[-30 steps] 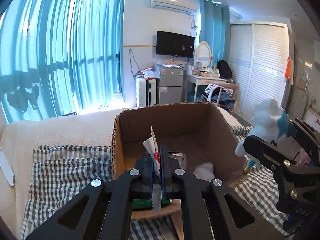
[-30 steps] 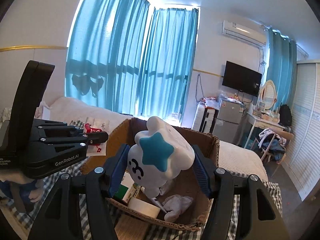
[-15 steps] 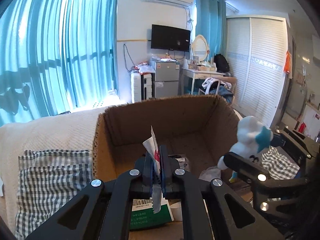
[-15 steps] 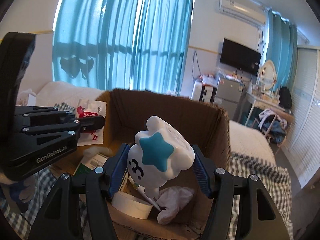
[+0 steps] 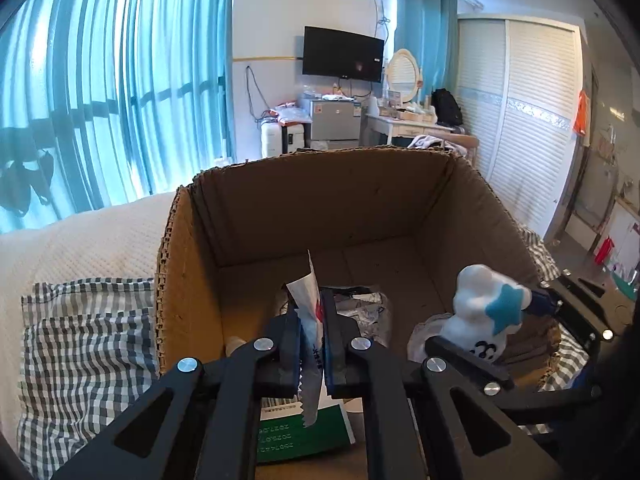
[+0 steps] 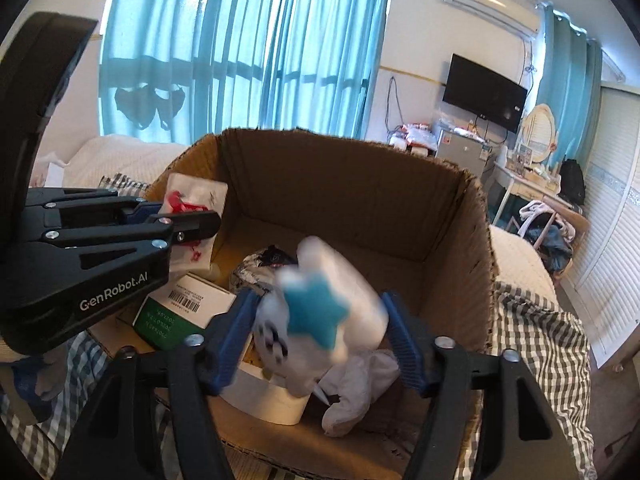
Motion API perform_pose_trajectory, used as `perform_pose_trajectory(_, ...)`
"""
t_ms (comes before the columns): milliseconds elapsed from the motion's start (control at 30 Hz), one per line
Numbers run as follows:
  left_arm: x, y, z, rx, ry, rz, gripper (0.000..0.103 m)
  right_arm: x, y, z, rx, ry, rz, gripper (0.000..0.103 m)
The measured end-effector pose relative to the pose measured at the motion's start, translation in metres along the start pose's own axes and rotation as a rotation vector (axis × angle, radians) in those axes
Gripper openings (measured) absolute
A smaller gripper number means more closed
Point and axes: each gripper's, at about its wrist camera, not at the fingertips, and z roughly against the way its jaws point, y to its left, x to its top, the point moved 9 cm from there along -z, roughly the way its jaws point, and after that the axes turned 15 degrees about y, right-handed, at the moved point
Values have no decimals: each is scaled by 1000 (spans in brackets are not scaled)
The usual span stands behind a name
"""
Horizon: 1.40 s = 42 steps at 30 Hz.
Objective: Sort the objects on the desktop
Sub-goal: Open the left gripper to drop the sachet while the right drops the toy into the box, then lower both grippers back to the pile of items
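An open cardboard box (image 5: 320, 200) stands on a checked cloth; it also shows in the right wrist view (image 6: 360, 184). My left gripper (image 5: 312, 344) is shut on a flat white packet with red print (image 5: 310, 312), held over the box's near left part; the packet also shows in the right wrist view (image 6: 192, 208). My right gripper (image 6: 324, 336) is over the box with its jaws spread wide. The white cloud toy with a blue star (image 6: 316, 320) is blurred between them and looks loose; it also shows in the left wrist view (image 5: 488, 312).
Inside the box lie a green and white carton (image 6: 180, 308), a white roll (image 6: 268, 396), a crumpled white cloth (image 6: 360, 392) and dark wrappers (image 5: 360, 308). The checked cloth (image 5: 80, 340) covers a white bed. Curtains, TV and wardrobe stand behind.
Both grippers have moved forward and down over the box. The right jaws have spread and the cloud toy has slipped lower between them, now blurred. The left still grips the packet.
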Motion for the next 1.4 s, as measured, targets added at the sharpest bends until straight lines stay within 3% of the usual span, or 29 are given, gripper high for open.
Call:
perform_pose_trajectory(33,0,0,0,5,1,3,12,1,0,2,-3,-10,-1,77)
perform_pose_trajectory(100,1,2,3,6,-1,17,18,1,-3,8,-9,-26,-8,78)
perform_pose_trajectory(233,5,5,15,6,-33,34,60,5,-11,24,-18,-60,-38,81)
perform_pose_trajectory(367,9,8,33,19,-71,39,71,7,-22,45,-14,-101,-75,88)
perform_pose_trajectory(533,12,12,59,25,-118,47,103,12,-22,73,12,-153,-107,91)
perform_pose_trajectory(667,16,11,86,19,-162,42,103,15,-18,97,15,-204,-115,103)
perform_pose_trajectory(867,13,8,117,32,-212,29,103,16,-23,128,11,-272,-139,103)
perform_pose_trajectory(1100,0,14,131,18,-196,58,103,1,-26,144,33,-259,-148,103)
perform_pose_trajectory(1400,-26,27,146,66,-185,83,103,-26,-26,149,26,-226,-117,103)
